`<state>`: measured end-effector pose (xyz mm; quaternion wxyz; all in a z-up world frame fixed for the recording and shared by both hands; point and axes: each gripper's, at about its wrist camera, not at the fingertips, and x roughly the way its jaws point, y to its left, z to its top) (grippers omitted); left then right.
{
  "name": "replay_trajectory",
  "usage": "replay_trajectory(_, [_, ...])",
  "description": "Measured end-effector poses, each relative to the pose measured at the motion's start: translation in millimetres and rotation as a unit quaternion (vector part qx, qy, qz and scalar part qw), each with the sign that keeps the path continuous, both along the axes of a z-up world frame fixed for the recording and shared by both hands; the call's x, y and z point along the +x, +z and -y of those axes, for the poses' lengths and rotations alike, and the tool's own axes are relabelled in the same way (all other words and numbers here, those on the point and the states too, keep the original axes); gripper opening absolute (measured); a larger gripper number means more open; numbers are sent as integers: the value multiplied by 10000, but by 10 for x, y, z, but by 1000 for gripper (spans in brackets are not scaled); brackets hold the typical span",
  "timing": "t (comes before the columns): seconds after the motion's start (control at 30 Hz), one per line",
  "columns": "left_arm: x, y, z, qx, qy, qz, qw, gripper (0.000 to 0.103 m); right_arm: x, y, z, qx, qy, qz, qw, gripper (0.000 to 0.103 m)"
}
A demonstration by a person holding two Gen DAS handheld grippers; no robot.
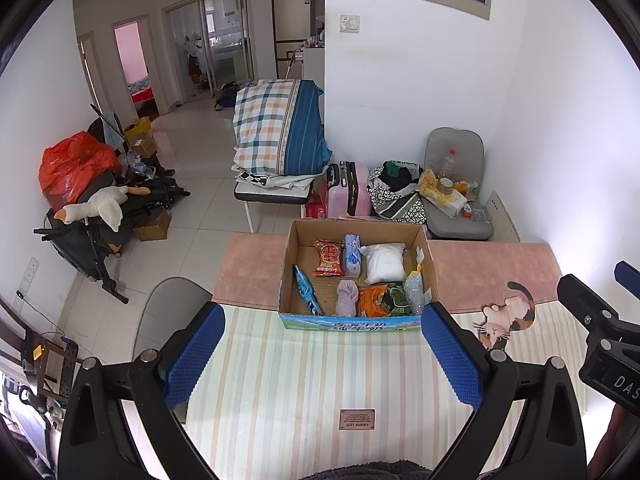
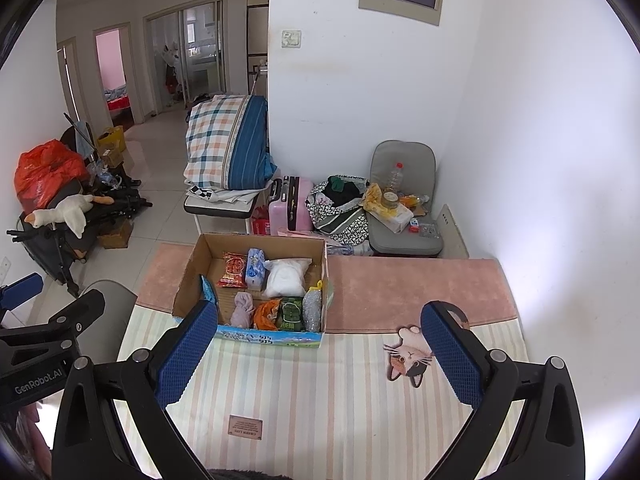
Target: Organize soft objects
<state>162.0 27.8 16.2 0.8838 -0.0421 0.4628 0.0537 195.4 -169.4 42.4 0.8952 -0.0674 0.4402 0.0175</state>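
- The left gripper (image 1: 322, 344) with blue ribbed pads is held spread wide and empty above the striped table mat (image 1: 304, 392);
- the right gripper (image 2: 320, 344) is likewise spread wide, empty;
- soft packets are seen inside the open brown cardboard box (image 1: 424, 252) on the mat, a white pouch (image 1: 384, 264) among them.

"GenRobot.AI" stands in pale letters on the left gripper (image 2: 38, 376) body. "DAS" shows on the right gripper (image 1: 614, 376) body. Print on the cardboard box (image 1: 352, 324) front and the small brown label (image 1: 357, 419) is too small to read.
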Motion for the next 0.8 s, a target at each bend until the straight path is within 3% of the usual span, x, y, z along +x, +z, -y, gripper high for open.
replay_trajectory(0.8, [-19,22,-36,40,29,52,10000,101,-5,-6,23,0,-10,21,10000,103])
